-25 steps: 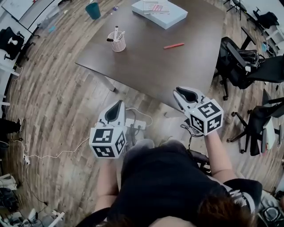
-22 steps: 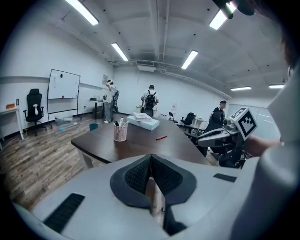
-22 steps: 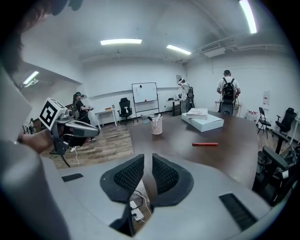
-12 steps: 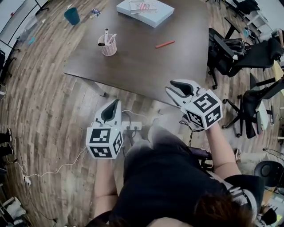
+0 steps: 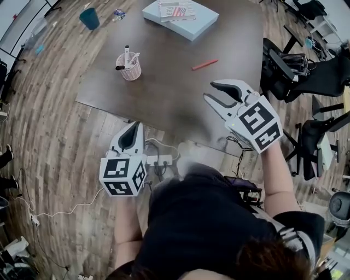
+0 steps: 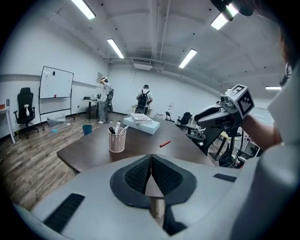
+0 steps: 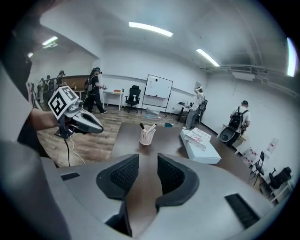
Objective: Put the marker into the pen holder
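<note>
Wood-plank flooring surrounded a dark brown table (image 5: 175, 93). Over its near edge, the right gripper (image 5: 209, 91) held its jaws parted; they had just been opening, and nothing stood between them. The left gripper (image 5: 135, 124), just off the table's near edge, had its jaws pressed together, empty. Beyond the right gripper, the red marker (image 5: 205, 64) lay flat on the tabletop, well apart from the pink mesh pen holder (image 5: 130, 70), which stood toward the left with pens inside. A pale blue box (image 5: 180, 16) sat at the far edge.
</note>
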### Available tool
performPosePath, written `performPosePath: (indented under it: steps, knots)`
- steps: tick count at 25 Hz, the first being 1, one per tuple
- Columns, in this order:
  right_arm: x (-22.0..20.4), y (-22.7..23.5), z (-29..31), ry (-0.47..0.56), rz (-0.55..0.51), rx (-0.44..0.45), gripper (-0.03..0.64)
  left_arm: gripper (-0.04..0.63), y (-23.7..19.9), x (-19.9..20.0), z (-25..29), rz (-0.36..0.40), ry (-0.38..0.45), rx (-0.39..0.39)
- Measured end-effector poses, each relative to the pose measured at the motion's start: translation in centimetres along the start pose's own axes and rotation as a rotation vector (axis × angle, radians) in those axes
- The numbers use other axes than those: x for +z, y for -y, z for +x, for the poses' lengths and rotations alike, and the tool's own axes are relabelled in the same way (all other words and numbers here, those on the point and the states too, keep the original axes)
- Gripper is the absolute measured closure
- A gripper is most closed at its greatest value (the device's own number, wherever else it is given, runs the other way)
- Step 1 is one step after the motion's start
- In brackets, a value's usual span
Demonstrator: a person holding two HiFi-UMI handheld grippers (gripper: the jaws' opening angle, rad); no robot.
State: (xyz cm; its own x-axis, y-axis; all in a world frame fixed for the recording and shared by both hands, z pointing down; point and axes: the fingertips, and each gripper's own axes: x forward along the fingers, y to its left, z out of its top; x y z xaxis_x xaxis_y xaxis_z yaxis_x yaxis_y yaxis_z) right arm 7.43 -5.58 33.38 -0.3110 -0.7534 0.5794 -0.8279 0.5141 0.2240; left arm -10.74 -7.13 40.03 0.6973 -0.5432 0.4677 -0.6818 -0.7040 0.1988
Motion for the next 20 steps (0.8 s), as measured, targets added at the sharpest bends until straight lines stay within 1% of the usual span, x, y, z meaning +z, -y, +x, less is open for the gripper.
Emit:
performPosePath:
  steps: [4, 9, 13, 16, 18, 20]
  knots:
    - [-1.3, 3.2, 2.7, -0.071, -0.106, 0.034, 0.474, 0.568, 0.3, 1.9, 3.3, 0.012, -0.003, 0.000]
    - [-3.9, 6.0, 6.4, -0.140, -0.211, 0.123, 0.440, 0.568, 0.1, 3.4, 6.8, 0.015, -0.021, 0.007]
    - [-6.3, 8.1, 9.2, -0.202, -0.270, 0.183, 0.441, 0.568, -0.3, 3.9, 9.2, 0.010, -0.040, 0.016]
    - [-8.3, 9.7, 11.5, -0.258, -0.313, 0.202, 0.443, 0.568, -0.7, 3.9, 10.8, 0.007, -0.046, 0.018]
    - [-9.7, 10.7, 13.3, -0.285, -0.324, 0.205, 0.443, 0.568, -0.9, 3.8, 11.8, 0.005, -0.056, 0.021]
    - [-11.1, 11.3, 15.2, -0.309, -0.324, 0.227, 0.443, 0.568, -1.1, 3.5, 12.8, 0.005, -0.075, 0.030]
